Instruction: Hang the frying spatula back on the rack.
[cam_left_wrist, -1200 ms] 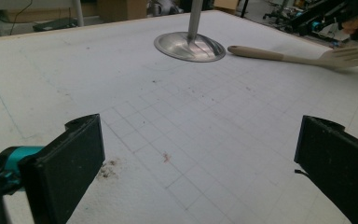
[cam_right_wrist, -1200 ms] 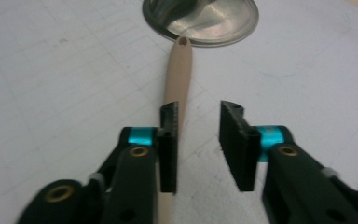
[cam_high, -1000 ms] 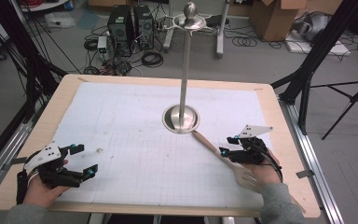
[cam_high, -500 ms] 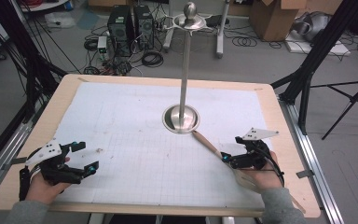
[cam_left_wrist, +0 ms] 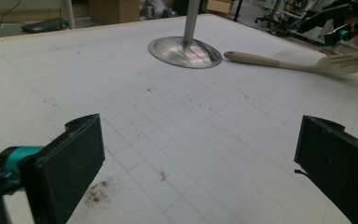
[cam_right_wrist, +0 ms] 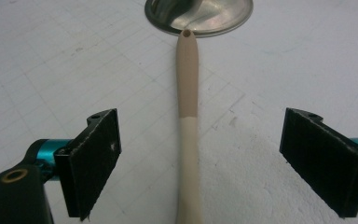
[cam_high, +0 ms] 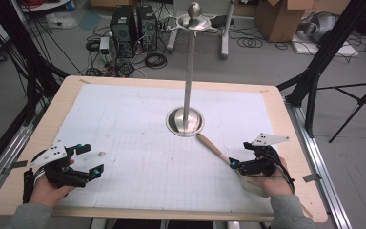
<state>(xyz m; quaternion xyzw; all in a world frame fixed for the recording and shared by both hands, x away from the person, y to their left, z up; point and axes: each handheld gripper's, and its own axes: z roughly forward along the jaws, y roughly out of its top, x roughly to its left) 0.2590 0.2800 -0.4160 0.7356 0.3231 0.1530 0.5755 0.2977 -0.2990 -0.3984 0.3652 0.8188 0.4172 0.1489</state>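
A beige spatula [cam_high: 215, 151] lies flat on the white gridded mat, its handle tip touching the round base of a metal stand [cam_high: 185, 120]. My right gripper [cam_high: 238, 155] is open and low over the spatula, one jaw on each side of the handle [cam_right_wrist: 188, 79] without touching it. The right hand hides part of the blade. My left gripper [cam_high: 93, 159] rests open near the front left of the mat, with bare mat between its jaws [cam_left_wrist: 200, 149]. From there the spatula [cam_left_wrist: 279, 62] and the stand base [cam_left_wrist: 185, 50] show farther off.
The stand's thin pole rises from the mat's middle to a knob [cam_high: 194, 8]. A wooden table edge [cam_high: 171, 212] frames the mat. Computer boxes, cables and cardboard boxes sit on the floor beyond. Black tripod legs [cam_high: 314, 81] stand at the right.
My right gripper has slid a little back along the spatula handle toward the near edge. The left gripper has barely moved.
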